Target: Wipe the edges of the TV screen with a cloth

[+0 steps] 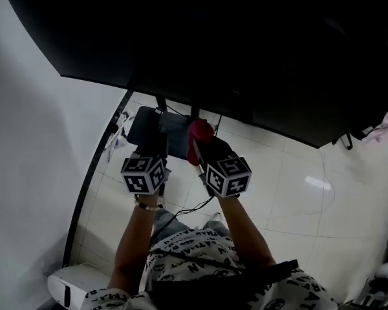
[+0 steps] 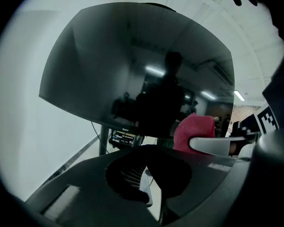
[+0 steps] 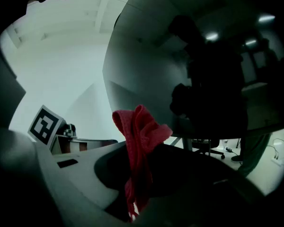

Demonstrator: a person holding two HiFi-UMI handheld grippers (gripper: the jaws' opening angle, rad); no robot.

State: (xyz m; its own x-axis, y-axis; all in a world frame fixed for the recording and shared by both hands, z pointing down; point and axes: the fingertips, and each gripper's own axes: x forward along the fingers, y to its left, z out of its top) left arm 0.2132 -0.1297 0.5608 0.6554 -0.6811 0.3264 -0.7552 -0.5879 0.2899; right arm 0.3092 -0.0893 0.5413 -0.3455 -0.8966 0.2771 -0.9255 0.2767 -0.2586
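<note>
Right hand-held gripper (image 3: pixel 138 183): clenched on a red cloth (image 3: pixel 141 129), with a bunched fold standing up past the jaws.
Left hand-held gripper (image 2: pixel 143 174): jaws together with nothing between them, just beside the right one.
Cloth: just under the TV (image 1: pixel 258 50), at its bottom edge; I cannot tell whether it touches.
Risk, slip: the pinch looks narrow, so drag along the edge could pull the cloth free.
Risk, scrape: if the fold flattens, hard jaw tips could meet the screen.
</note>
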